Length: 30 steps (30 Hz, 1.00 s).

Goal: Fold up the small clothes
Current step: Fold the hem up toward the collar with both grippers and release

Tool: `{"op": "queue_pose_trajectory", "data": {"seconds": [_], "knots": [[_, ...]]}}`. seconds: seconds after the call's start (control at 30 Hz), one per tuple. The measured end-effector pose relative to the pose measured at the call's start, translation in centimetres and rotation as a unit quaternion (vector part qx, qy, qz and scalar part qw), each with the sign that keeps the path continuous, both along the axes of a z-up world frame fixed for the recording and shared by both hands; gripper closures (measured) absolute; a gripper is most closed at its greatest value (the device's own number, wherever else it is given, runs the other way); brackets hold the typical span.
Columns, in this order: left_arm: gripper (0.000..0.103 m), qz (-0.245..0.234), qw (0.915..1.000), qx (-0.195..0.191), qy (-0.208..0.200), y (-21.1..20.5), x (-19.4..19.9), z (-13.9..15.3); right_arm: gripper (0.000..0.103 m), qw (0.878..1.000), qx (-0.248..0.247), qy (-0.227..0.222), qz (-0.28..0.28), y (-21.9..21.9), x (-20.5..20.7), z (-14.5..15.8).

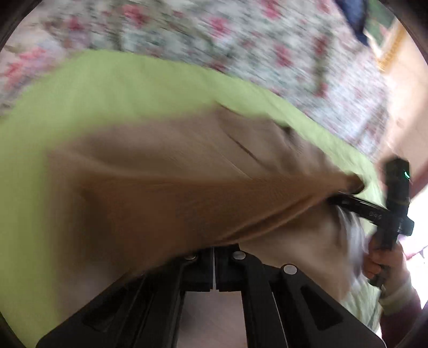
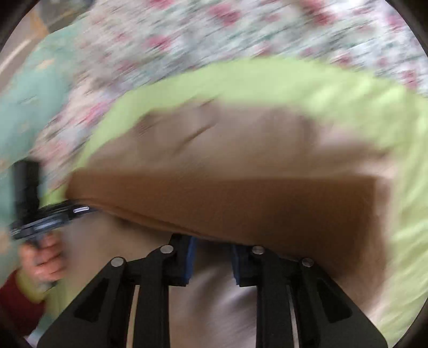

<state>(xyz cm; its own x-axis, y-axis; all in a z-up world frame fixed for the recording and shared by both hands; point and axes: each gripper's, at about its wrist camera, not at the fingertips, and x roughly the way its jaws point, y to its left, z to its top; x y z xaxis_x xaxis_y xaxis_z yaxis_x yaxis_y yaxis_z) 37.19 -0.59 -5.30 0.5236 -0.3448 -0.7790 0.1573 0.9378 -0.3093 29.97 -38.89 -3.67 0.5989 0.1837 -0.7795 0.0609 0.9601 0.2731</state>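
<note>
A brown garment lies on a lime green cloth, its near edge lifted into a taut fold between both grippers. My left gripper is shut, its pads together, with the brown hem draped over the tips. In the right wrist view it reaches into the garment's left corner. My right gripper has its blue pads a little apart, with cloth over and between them. In the left wrist view its tips sit at the bunched right corner. Both views are blurred.
A floral bedspread lies under and beyond the green cloth. A teal cloth lies at the left and a dark blue item at the far right. A person's hands hold the gripper handles.
</note>
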Motion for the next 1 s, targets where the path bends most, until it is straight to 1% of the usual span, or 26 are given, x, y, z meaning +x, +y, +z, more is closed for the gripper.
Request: {"op": "queue_pose_trajectory", "data": {"seconds": [0.03, 0.07, 0.13, 0.2, 0.23, 0.33, 0.4, 0.43, 0.47, 0.5, 0.53, 0.6, 0.7, 0.73, 0.8, 0.87, 0.93, 0.97, 1.0], "knots": [[0.102, 0.028, 0.9995, 0.016, -0.003, 1.2, 0.9, 0.3, 0.078, 0.999, 0.010, -0.008, -0.029, -1.5, 0.3, 0.0], [0.102, 0.047, 0.9987, 0.016, -0.004, 2.3, 1.7, 0.4, 0.078, 0.998, 0.022, -0.019, -0.062, -3.1, 0.5, -0.1], [0.102, 0.087, 0.9962, -0.006, -0.007, 5.0, 2.5, 0.4, 0.078, 0.991, 0.050, -0.040, -0.121, -5.8, -0.2, 0.1], [0.102, 0.096, 0.9950, -0.028, -0.004, 6.2, 2.1, 0.3, 0.078, 0.987, 0.073, -0.055, -0.134, -6.5, -1.4, 0.5], [0.102, 0.098, 0.9947, -0.030, -0.008, 6.5, 1.5, 0.3, 0.077, 0.986, 0.077, -0.060, -0.133, -6.5, -2.1, 0.8], [0.102, 0.097, 0.9950, -0.020, -0.012, 6.5, -1.0, 0.7, 0.073, 0.987, 0.081, -0.069, -0.120, -5.7, -5.4, 1.5], [0.092, 0.096, 0.9945, -0.036, -0.021, 6.4, -4.2, 1.5, 0.070, 0.988, 0.090, -0.077, -0.104, -4.4, -7.7, 2.0], [0.088, 0.091, 0.9943, -0.047, -0.029, 6.1, -6.3, 2.0, 0.067, 0.988, 0.087, -0.080, -0.097, -3.4, -8.3, 2.2], [0.081, 0.086, 0.9943, -0.053, -0.033, 5.9, -8.3, 2.2, 0.065, 0.989, 0.085, -0.085, -0.088, -2.6, -9.6, 2.4], [0.077, 0.083, 0.9942, -0.057, -0.037, 5.5, -9.4, 2.4, 0.061, 0.989, 0.089, -0.089, -0.076, -1.7, -10.7, 2.4], [0.077, 0.078, 0.9937, -0.068, -0.044, 5.1, -11.3, 2.6, 0.060, 0.989, 0.096, -0.094, -0.063, -0.5, -11.9, 2.4], [0.075, 0.062, 0.9936, -0.083, -0.045, 4.3, -14.3, 2.8, 0.059, 0.989, 0.107, -0.095, -0.043, 0.8, -13.5, 2.1], [0.074, 0.049, 0.9927, -0.105, -0.032, 3.5, -18.0, 2.5, 0.059, 0.987, 0.132, -0.090, -0.024, 2.8, -15.9, 1.3], [0.073, 0.047, 0.9926, -0.108, -0.029, 3.2, -19.2, 2.3, 0.059, 0.986, 0.136, -0.092, -0.019, 3.3, -16.2, 1.1], [0.068, 0.047, 0.9921, -0.114, -0.020, 2.9, -20.8, 1.9, 0.059, 0.987, 0.135, -0.092, 0.000, 4.5, -16.2, 0.9], [0.065, 0.046, 0.9917, -0.119, -0.011, 2.4, -22.2, 1.4, 0.059, 0.987, 0.129, -0.088, 0.020, 5.6, -15.2, 1.0], [0.062, 0.045, 0.9918, -0.119, -0.005, 2.5, -22.8, 0.9, 0.059, 0.988, 0.124, -0.084, 0.027, 6.0, -13.7, 1.3], [0.058, 0.051, 0.9915, -0.120, -0.001, 2.6, -23.0, 0.6, 0.059, 0.988, 0.124, -0.085, 0.032, 6.3, -13.1, 1.6], [0.048, 0.063, 0.9903, -0.124, 0.006, 2.7, -23.2, 0.2, 0.059, 0.987, 0.126, -0.088, 0.037, 6.6, -12.4, 2.0]]}}
